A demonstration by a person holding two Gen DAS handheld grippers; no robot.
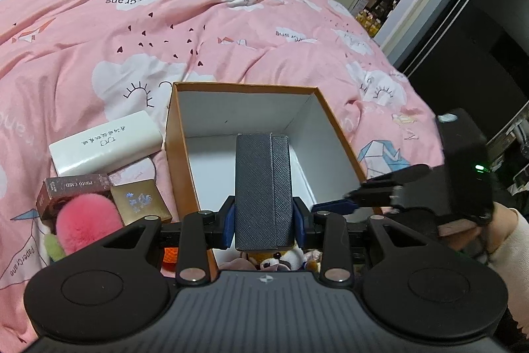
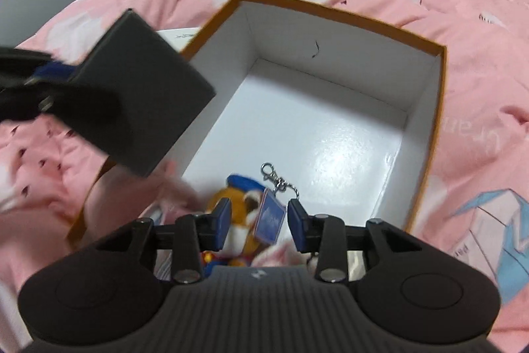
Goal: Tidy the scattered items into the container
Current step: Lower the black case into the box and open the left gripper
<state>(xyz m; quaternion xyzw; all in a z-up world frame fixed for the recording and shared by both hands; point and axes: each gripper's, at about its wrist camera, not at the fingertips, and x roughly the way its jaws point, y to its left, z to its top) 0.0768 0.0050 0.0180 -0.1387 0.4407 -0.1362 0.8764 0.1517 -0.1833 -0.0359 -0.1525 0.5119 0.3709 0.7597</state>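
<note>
An open orange cardboard box (image 1: 244, 85) with white inside walls (image 2: 347, 32) sits on the pink duvet. My left gripper (image 1: 264, 220) is shut on a dark grey textured case (image 1: 263, 181), held upright over the near part of the box; from the right wrist view the case (image 2: 142, 88) hangs above the box's left rim. My right gripper (image 2: 259, 217) stands open over the box's near end, its blue pads apart. Below it, a small orange plush keychain toy (image 2: 241, 204) with a blue tag and metal clasp lies on the box floor, free of the pads.
Left of the box lie a white carton (image 1: 105, 144), a brown photo-card box (image 1: 72, 191), a gold packet (image 1: 139, 200) and a pink fluffy pompom (image 1: 87, 227). A person's hand (image 1: 463, 227) holds the right gripper at the box's right side. A door and dark wardrobe stand beyond the bed.
</note>
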